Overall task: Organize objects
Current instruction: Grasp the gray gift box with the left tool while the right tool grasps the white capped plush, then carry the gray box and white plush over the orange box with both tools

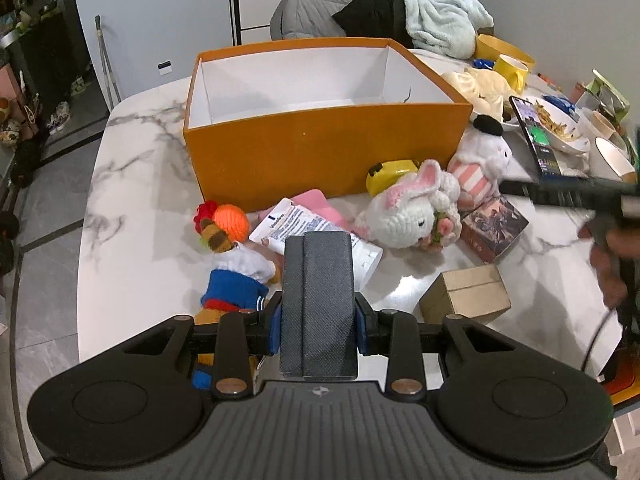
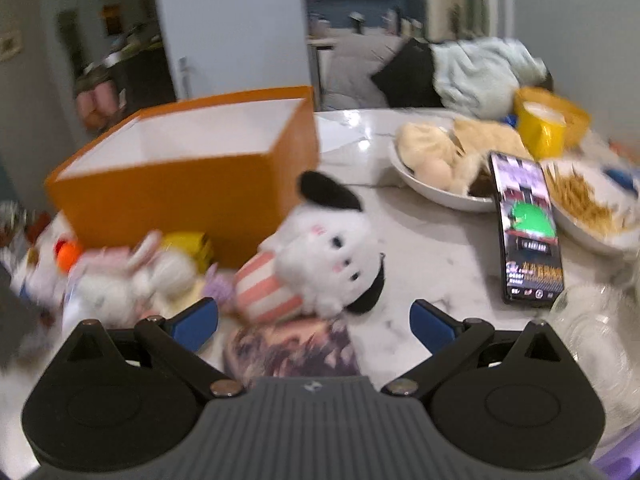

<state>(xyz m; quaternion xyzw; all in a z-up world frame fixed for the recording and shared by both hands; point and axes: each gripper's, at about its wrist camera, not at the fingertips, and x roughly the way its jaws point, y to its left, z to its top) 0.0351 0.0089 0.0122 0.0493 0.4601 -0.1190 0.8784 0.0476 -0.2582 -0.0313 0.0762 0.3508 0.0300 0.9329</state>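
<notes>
The left tool (image 1: 319,240) is clenched, its two dark pads pressed flat together; whether the white printed packet (image 1: 298,222) lying just beyond the tips is pinched I cannot tell, so it seems wise to check the catch before carrying anything up over the wall of the orange box (image 1: 320,148), which stands open and empty behind. The right tool (image 2: 314,322) is released, jaws wide, hovering over a patterned box (image 2: 292,350) with the white plush dog (image 2: 328,264) just past it; close squarely on the soft body, not an ear. Beside the packet lie a crocheted rabbit (image 1: 408,208) and an orange-headed doll (image 1: 232,248); the marble surface (image 1: 136,184) also bears a phone (image 2: 526,236) and food bowls; a grey tiled floor lies beyond.
</notes>
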